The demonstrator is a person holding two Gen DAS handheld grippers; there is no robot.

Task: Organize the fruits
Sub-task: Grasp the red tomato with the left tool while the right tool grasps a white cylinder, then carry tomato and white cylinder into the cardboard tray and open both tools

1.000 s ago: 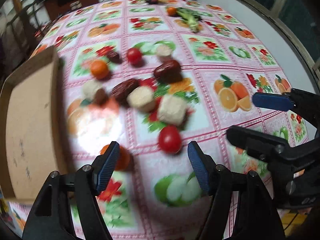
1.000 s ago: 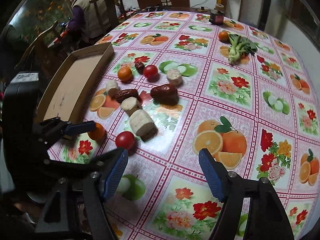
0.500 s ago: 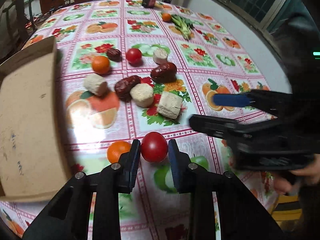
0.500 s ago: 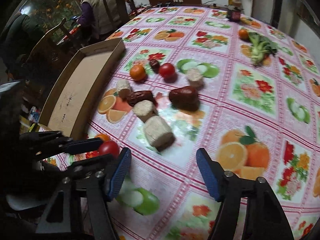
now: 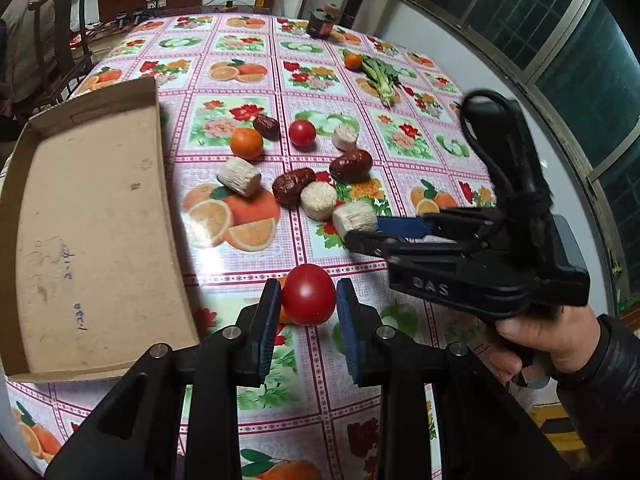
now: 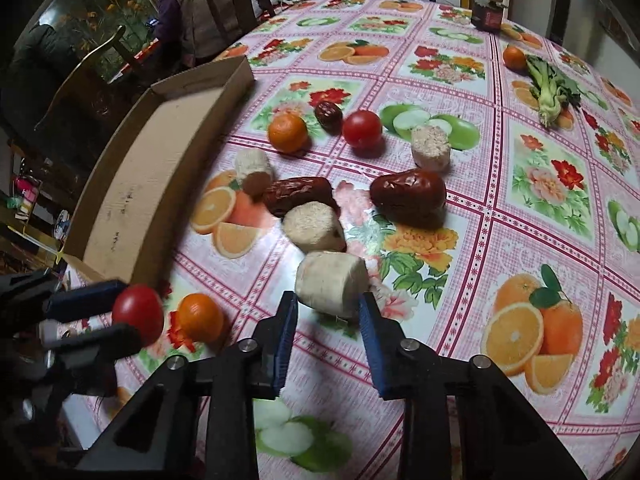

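My left gripper (image 5: 307, 302) is shut on a red tomato (image 5: 308, 294), also seen in the right wrist view (image 6: 138, 314), held just above the table beside the cardboard tray (image 5: 88, 216). My right gripper (image 6: 328, 312) is closed around a pale cylindrical piece (image 6: 332, 288), its pads touching both sides. A small orange (image 6: 200, 317) lies under the tomato. More fruit lies beyond: an orange (image 5: 247, 143), a second tomato (image 5: 302, 133), dark red dates (image 5: 294, 186) (image 5: 351, 165), and pale cylinders (image 5: 239, 176) (image 5: 319, 201).
The round table has a fruit-print cloth (image 5: 240, 72). A leafy vegetable (image 5: 380, 76), another orange (image 5: 353, 61) and a dark jar (image 5: 322, 24) stand at the far side. Chairs and a seated person (image 6: 188, 12) are beyond the tray.
My left gripper closed on the tomato and lifted it slightly. My right gripper moved forward to the pale cylinder and closed its jaws onto it.
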